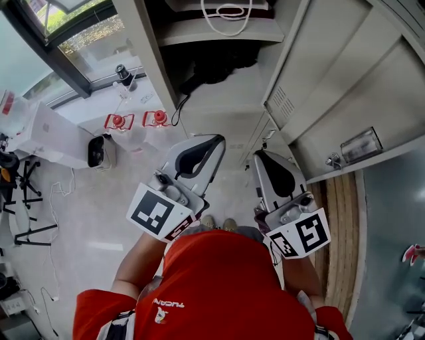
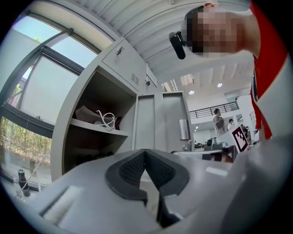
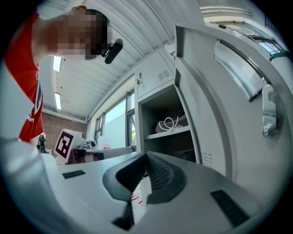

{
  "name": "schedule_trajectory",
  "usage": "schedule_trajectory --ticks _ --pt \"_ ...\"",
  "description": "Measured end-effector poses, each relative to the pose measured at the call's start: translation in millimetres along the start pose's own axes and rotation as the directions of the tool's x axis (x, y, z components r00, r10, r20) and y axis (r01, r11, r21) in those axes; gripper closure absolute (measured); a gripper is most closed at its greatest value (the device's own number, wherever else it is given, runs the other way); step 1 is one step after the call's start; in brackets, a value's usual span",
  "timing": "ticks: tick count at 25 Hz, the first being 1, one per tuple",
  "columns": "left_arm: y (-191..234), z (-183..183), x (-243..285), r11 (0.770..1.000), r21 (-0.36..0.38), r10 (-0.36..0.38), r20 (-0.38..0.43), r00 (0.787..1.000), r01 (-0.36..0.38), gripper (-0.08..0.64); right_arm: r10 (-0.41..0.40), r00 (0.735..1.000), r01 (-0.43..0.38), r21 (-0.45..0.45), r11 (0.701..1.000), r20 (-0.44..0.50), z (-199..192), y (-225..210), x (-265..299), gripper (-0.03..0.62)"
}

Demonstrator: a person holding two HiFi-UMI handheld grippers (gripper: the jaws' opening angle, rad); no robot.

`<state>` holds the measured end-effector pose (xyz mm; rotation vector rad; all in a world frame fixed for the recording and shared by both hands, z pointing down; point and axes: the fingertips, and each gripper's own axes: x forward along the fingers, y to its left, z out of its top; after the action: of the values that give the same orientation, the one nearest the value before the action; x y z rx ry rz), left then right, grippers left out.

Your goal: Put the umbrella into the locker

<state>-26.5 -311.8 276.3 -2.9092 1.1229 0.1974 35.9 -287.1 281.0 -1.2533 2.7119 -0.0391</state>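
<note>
The grey locker [image 1: 149, 60] stands open in front of me, its door [image 1: 345, 86] swung out to the right. On its shelf [image 2: 98, 127] lies a pale bundle with a white cord loop [image 1: 229, 16] [image 3: 170, 123]. A dark mass [image 1: 212, 66] fills the compartment below; I cannot tell which of the two is the umbrella. My left gripper [image 1: 216, 139] [image 2: 145, 151] is held level before the opening, shut with nothing between its pads. My right gripper [image 1: 260, 154] [image 3: 146, 155] is beside it, nearer the door, also shut and empty.
Two red-labelled bottles [image 1: 119, 121] [image 1: 158, 118] stand on the floor left of the locker, by a white box [image 1: 46, 133] and a window. The door carries a metal latch [image 1: 358, 146]. Cables and a black stand [image 1: 26, 199] lie at far left. People [image 2: 219, 122] stand far off.
</note>
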Motion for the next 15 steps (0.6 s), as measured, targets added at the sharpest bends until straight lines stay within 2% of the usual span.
schedule_trajectory --ticks 15 --pt "-28 -10 -8 0.998 -0.038 -0.046 -0.018 0.999 0.045 0.555 0.033 0.999 -0.033 -0.018 0.999 -0.006 -1 16 -6 0.589"
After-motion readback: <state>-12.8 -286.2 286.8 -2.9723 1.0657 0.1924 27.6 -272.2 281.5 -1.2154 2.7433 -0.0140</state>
